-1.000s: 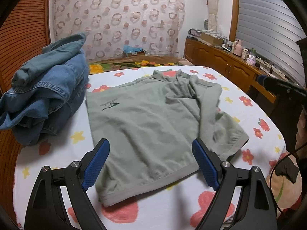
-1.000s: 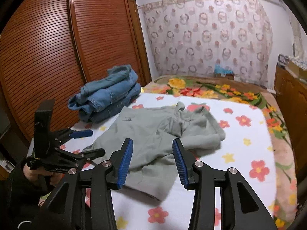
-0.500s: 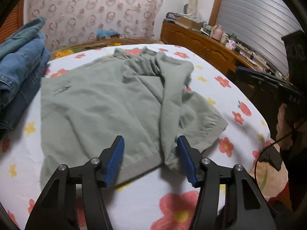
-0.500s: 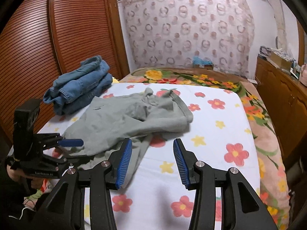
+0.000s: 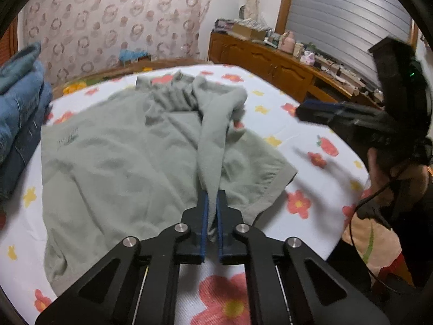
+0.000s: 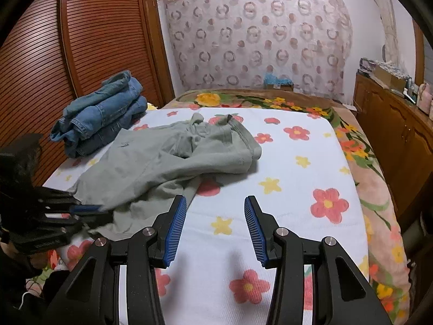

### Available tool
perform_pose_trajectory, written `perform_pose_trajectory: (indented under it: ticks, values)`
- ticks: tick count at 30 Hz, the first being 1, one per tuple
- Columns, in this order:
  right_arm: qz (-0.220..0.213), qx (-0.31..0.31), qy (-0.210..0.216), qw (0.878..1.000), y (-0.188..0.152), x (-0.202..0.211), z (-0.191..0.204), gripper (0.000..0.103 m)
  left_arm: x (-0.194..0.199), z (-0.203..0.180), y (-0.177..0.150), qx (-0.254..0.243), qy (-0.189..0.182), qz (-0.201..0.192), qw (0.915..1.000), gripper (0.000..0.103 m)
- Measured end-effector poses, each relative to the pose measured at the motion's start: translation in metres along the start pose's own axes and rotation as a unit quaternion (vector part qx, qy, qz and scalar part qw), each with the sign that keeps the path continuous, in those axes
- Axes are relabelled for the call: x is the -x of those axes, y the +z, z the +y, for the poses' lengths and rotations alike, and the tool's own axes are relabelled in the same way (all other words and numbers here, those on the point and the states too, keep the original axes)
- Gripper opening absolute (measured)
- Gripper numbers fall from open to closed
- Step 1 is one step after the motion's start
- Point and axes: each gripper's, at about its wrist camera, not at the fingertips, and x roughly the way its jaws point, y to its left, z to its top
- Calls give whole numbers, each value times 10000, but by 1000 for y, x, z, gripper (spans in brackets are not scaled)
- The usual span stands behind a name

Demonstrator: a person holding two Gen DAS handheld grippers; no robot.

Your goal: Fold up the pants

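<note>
L gripper (image 5: 212, 203) pinched tight on a raised ridge of the grey-green pants (image 5: 121, 162), which lie crumpled on the floral bedsheet (image 6: 297, 189) directly ahead of it. R gripper (image 6: 215, 216) spread wide, holding nothing, over bare sheet just right of pants' near hem. Folded jeans (image 6: 102, 113) stacked at bed's far-left edge, touching pants; no containers seen.

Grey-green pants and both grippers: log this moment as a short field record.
garment: grey-green pants, spread rumpled on the floral bedsheet
left gripper: shut on a raised fold of the pants
right gripper: open, above bare sheet beside the pants, holding nothing
nearby: folded jeans stacked at the sheet's far left edge
fold status: not yet done
</note>
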Motion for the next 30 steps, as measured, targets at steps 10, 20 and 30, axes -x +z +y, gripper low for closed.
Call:
perform_pose_trajectory:
  ticks: [10, 20, 30]
  values:
    - [44, 45, 88, 9999, -1, -3, 4, 46, 57, 30, 26, 114, 315, -613, 9976, 4]
    - [52, 134, 281, 9995, 3, -11, 14, 46, 81, 88, 11, 456, 875, -525, 9937, 4]
    - [108, 289, 351, 9989, 8, -14, 15, 46, 70, 117, -20, 782, 1028, -279, 9912, 4]
